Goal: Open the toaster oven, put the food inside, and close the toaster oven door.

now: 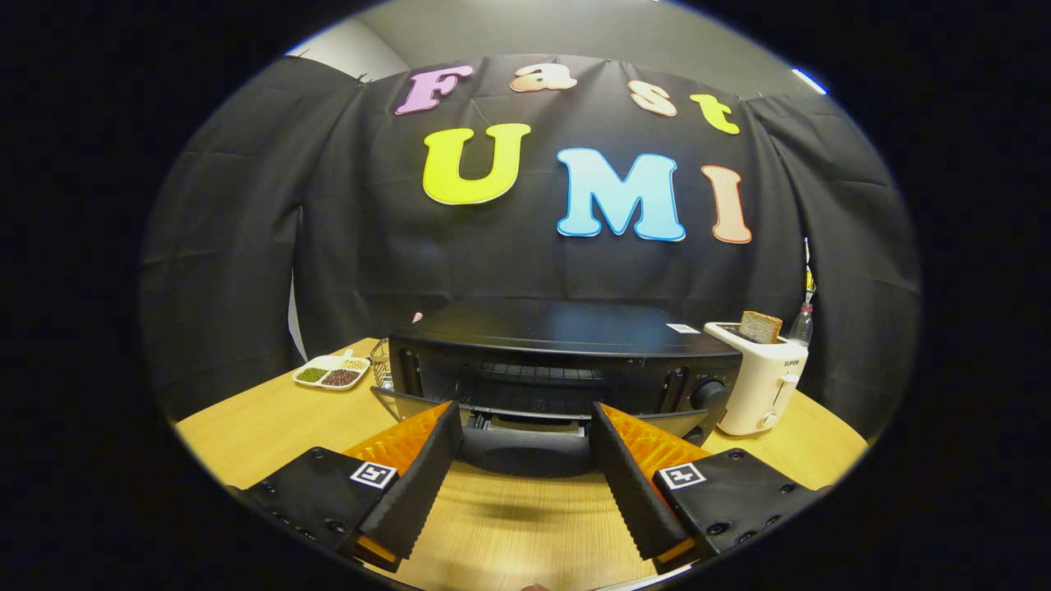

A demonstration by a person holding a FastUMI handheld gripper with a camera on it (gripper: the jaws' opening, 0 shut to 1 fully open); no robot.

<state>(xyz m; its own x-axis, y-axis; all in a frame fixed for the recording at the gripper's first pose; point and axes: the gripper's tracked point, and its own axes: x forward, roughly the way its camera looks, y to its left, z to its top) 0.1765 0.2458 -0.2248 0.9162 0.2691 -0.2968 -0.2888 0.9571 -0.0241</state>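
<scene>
One toaster oven (566, 361) stands on the wooden table (246, 427), black and wide, directly ahead of your gripper (525, 460). Its door (525, 423) is already dropped down toward you, so you look into the dark cavity, where one wire rack (534, 373) runs across. The lowered door's edge lies just beyond the fingertips, between the two fingers, and does not seem to touch them. On the oven's right face you can count at least one round knob (708, 394); others there are too dark to tell.

Your gripper's two fingers are spread wide apart and hold nothing — only bare table shows between them.

One white pop-up toaster (759, 382) stands just beside the oven on its right, touching or nearly touching it, and one slice of brown bread (759, 327) sticks up from its slot. Behind the toaster you see one bottle (803, 322), partly hidden.

To the left of the oven lies one white divided plate (331, 373) with three compartments, each with a different small-grained filling — green, dark reddish, and pale yellow. Between this plate and the oven stands one clear glass object (379, 361), mostly hidden by the oven's corner.
</scene>
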